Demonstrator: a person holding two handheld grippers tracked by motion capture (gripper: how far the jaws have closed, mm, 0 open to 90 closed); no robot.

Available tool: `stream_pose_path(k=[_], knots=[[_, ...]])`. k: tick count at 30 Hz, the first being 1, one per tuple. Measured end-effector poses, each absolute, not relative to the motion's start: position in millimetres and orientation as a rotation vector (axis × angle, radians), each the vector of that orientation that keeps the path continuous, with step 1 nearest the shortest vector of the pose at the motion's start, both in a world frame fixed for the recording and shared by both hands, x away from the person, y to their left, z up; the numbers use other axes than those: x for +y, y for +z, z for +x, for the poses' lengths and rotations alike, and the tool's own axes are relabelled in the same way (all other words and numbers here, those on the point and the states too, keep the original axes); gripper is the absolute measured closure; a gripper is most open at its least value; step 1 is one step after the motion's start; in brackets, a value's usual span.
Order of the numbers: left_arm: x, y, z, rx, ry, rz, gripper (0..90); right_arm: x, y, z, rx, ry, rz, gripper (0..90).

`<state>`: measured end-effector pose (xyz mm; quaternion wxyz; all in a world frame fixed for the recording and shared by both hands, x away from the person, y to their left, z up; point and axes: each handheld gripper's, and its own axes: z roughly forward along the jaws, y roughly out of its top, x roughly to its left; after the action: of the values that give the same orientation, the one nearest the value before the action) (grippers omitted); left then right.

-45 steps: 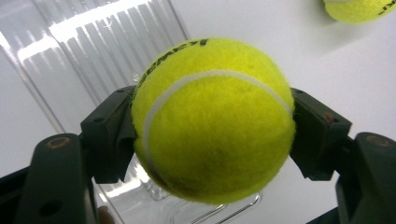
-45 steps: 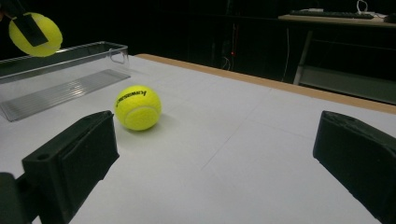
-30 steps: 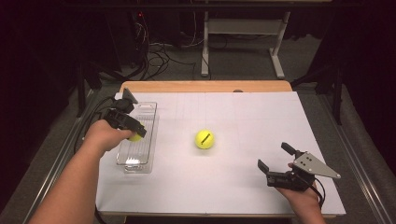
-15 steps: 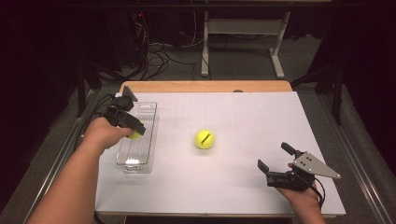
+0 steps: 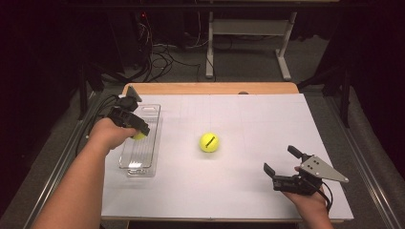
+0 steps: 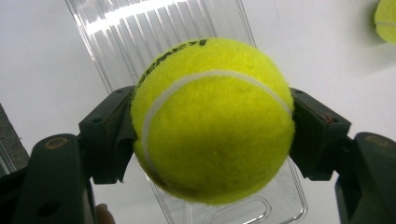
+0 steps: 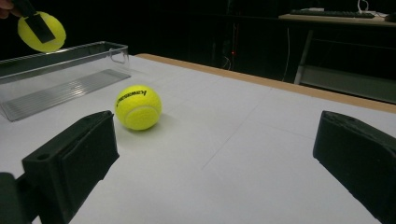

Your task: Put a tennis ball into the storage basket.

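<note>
We look down on a white table [image 5: 248, 191] whose wooden far edge borders a dark floor strewn with cables; the surface is mostly bare, with wide open room across its middle and right half. Near the left edge lies a clear plastic tray [image 5: 136, 160], long and narrow, its short ends toward and away from the person, its left wall close to the table's edge. Above the tray's far half we see the left gripper [image 5: 138, 132], its black jaws clenched on a yellow tennis ball [image 5: 139, 136] held over the tray, not resting in it. A second tennis ball [image 5: 208, 142] sits alone near the table's centre, well apart from the tray and from both hands. At the near right, the right gripper [image 5: 282, 165] rests low by the front edge, jaws spread wide with nothing between them. The left gripper view adds what the high view hides: the pads [image 6: 111, 133] press the held ball [image 6: 212, 121] on both sides, its white seam and black lettering clear, with the tray's ribbed floor [image 6: 140, 28] directly beneath. The right gripper view looks low across the table between its parted jaws, showing the loose ball [image 7: 138, 107] touching the surface, the tray's raised wall [image 7: 60, 51] beyond, and the gripped ball [image 7: 42, 31] above that wall.
</note>
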<state>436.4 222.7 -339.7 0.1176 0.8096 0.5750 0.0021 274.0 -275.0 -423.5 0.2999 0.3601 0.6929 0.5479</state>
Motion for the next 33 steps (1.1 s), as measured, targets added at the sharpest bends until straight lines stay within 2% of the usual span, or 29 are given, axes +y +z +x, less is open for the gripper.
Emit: stream_pose_path(k=[33], knots=[[215, -363, 461, 1.735, -0.001, 2.391, 26.5, -275, -424, 274, 1.844, 1.458, 0.958, 0.4]])
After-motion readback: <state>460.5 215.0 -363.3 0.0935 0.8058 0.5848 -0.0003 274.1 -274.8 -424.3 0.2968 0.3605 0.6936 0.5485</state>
